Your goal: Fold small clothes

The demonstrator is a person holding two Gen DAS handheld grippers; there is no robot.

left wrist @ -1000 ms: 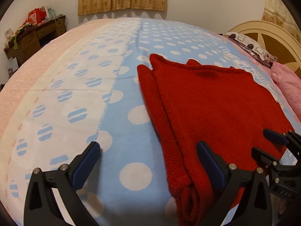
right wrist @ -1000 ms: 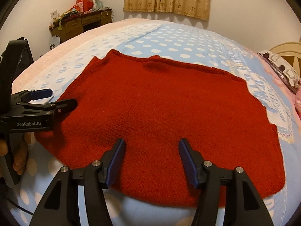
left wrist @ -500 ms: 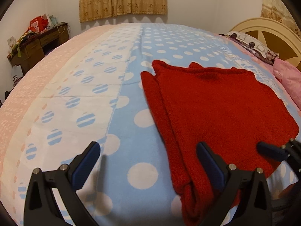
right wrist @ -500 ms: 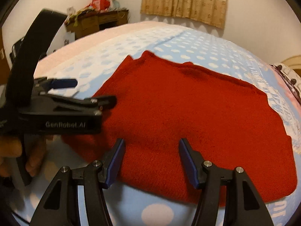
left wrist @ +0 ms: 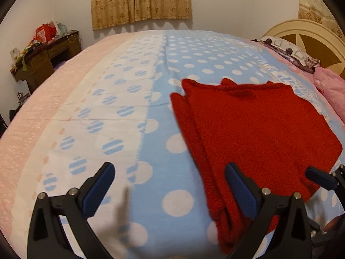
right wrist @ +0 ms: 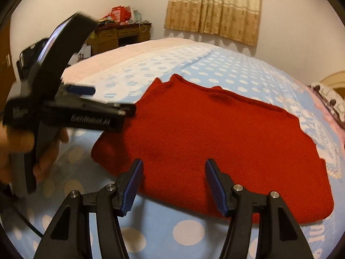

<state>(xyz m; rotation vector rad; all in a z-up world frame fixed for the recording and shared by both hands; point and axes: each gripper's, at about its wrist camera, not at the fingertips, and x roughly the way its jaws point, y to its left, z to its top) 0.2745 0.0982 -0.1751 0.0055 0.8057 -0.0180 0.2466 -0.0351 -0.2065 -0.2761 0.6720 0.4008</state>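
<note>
A red knit sweater (left wrist: pixel 258 133) lies flat on the polka-dot bedspread (left wrist: pixel 168 118), its left side folded over in layers. My left gripper (left wrist: pixel 170 185) hovers open over the sweater's near left corner, with one finger above bare blanket and the other above the folded edge. My right gripper (right wrist: pixel 174 183) is open just above the near hem of the sweater (right wrist: pixel 215 140), with nothing pinched. In the right wrist view a hand (right wrist: pixel 49 151) holds the left gripper (right wrist: pixel 112 100) at the sweater's left edge. A blue-padded finger (left wrist: pixel 320 177) of the right gripper shows at the far right.
A pink pillow (left wrist: pixel 332 92) and a patterned pillow (left wrist: pixel 289 51) lie by the cream headboard (left wrist: pixel 306 36) at the right. A cluttered wooden desk (left wrist: pixel 43 58) stands by the far left wall under curtains (left wrist: pixel 140 2). Open blanket stretches left of the sweater.
The right gripper has drawn back from over the sweater to its near hem and swung left, so the left gripper looms larger. The left gripper has barely shifted. Both stay open.
</note>
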